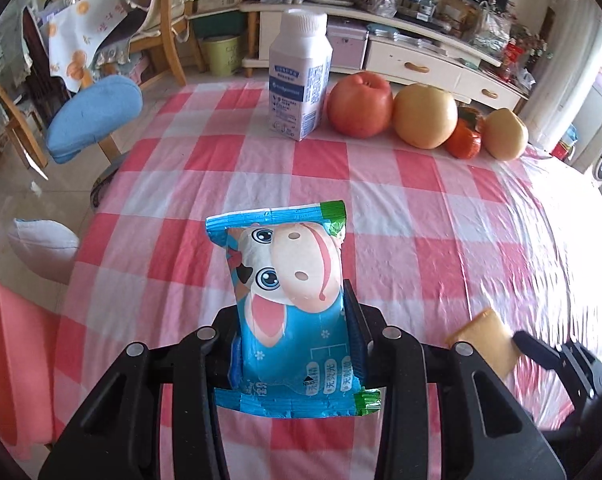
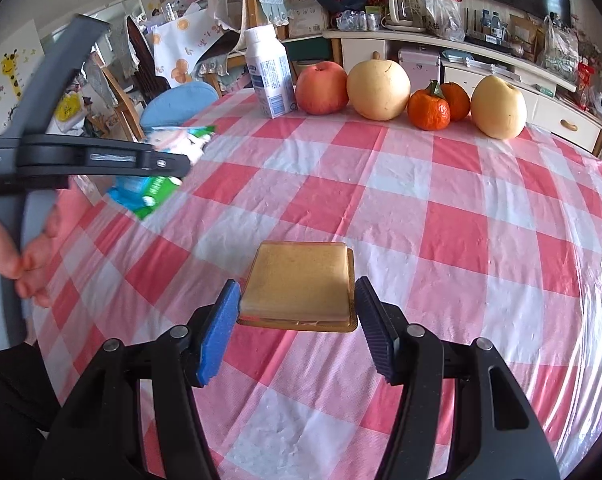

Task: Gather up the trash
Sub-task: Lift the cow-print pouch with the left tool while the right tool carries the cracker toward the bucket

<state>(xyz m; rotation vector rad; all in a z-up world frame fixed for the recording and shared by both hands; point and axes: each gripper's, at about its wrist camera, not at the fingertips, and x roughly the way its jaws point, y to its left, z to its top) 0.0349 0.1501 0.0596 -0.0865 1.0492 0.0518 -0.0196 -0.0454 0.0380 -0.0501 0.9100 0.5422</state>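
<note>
At the left edge of the worktop (image 2: 441, 208), your left gripper (image 1: 289, 320) has its jaws closed tight on a blue snack wrapper (image 1: 289, 300) printed with a cartoon cow, and the wrapper hangs clear of the pink-and-white checked cloth; in the right wrist view your hand (image 2: 29, 256) shows on the handle below it. Toward the middle, your right gripper (image 2: 297, 312) sits low over a tan square packet (image 2: 301, 284), which lies flat on the cloth between the jaws; the blue pad (image 2: 217, 336) on the left touches its edge, while the dark ridged pad (image 2: 375, 336) on the right stands just beside it, so the jaws are about half open around it without a firm hold. Along the far edge stand a white bottle (image 2: 269, 76), a red apple (image 2: 321, 88), a yellow pear (image 2: 379, 90), two tangerines (image 2: 429, 110) and a second pear (image 2: 499, 106).
</note>
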